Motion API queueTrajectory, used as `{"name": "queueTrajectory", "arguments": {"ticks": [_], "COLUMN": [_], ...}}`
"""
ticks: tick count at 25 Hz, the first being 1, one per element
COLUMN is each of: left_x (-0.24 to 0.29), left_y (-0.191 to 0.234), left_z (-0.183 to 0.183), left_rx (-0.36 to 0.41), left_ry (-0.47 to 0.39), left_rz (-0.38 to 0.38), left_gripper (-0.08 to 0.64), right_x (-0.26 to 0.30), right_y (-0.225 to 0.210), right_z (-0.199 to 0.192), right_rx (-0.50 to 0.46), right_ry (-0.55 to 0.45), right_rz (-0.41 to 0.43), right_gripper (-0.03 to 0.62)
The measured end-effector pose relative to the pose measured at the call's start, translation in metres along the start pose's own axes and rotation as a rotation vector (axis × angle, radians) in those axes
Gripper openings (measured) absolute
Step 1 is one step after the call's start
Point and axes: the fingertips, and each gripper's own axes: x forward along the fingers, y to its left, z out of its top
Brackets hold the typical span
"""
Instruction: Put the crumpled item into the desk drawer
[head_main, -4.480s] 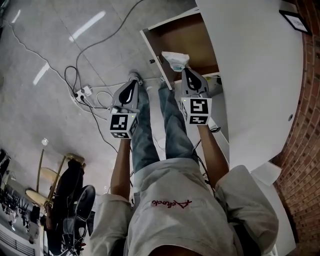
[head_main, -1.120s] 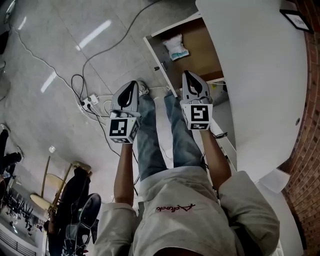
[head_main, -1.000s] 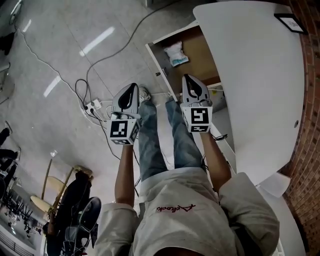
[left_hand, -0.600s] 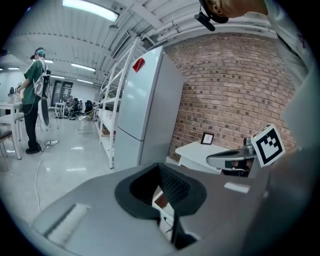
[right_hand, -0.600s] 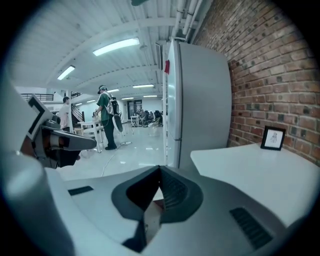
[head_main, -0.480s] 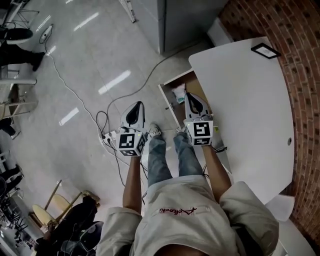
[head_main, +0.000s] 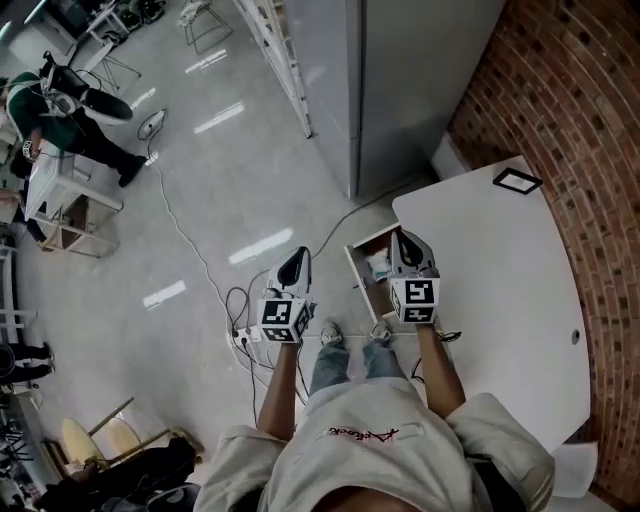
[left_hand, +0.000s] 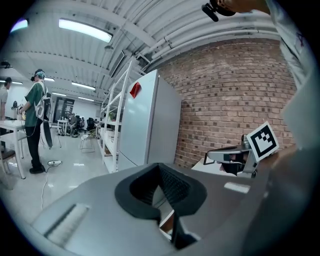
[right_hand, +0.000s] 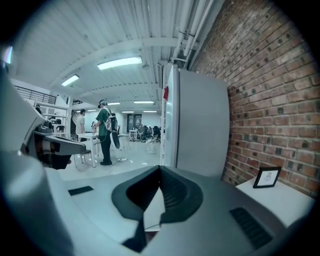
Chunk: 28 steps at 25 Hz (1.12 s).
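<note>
In the head view the desk drawer (head_main: 360, 287) stands pulled out from the white desk (head_main: 500, 290). The crumpled white and teal item (head_main: 379, 266) lies inside it, partly hidden by my right gripper (head_main: 405, 240). That gripper hangs above the drawer, shut and holding nothing. My left gripper (head_main: 293, 264) is over the floor to the drawer's left, also shut and holding nothing. In the left gripper view the jaws of the left gripper (left_hand: 161, 170) meet, with the right gripper's marker cube (left_hand: 263, 140) off to the side. The right gripper (right_hand: 160, 172) points level into the room.
A small picture frame (head_main: 516, 181) sits at the desk's far corner by the brick wall (head_main: 560, 100). A tall grey cabinet (head_main: 410, 80) and a shelf rack (head_main: 275, 45) stand beyond. A power strip with cables (head_main: 243, 338) lies on the floor. A person in green (head_main: 55, 100) stands far left.
The crumpled item left my right gripper and now lies in the drawer. Both grippers have drawn back and risen, and the head view has climbed well above the desk.
</note>
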Motion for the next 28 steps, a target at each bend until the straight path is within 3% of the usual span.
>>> {"name": "queueTrajectory", "arguments": {"ticks": [13, 28], "left_x": [-0.025, -0.051], "left_y": [-0.007, 0.009], "left_z": [0.087, 0.115], "left_rx": [0.055, 0.088], "left_ry": [-0.104, -0.131], "left_rz": [0.019, 0.061], "left_gripper": [0.009, 0.009], "right_x": [-0.036, -0.056], "right_y": [-0.012, -0.005], "right_z": [0.085, 0.103], "right_rx": [-0.034, -0.06], "right_ry": [-0.112, -0.128], "right_rz": [-0.013, -0.011], "right_gripper": [0.012, 0.012]}}
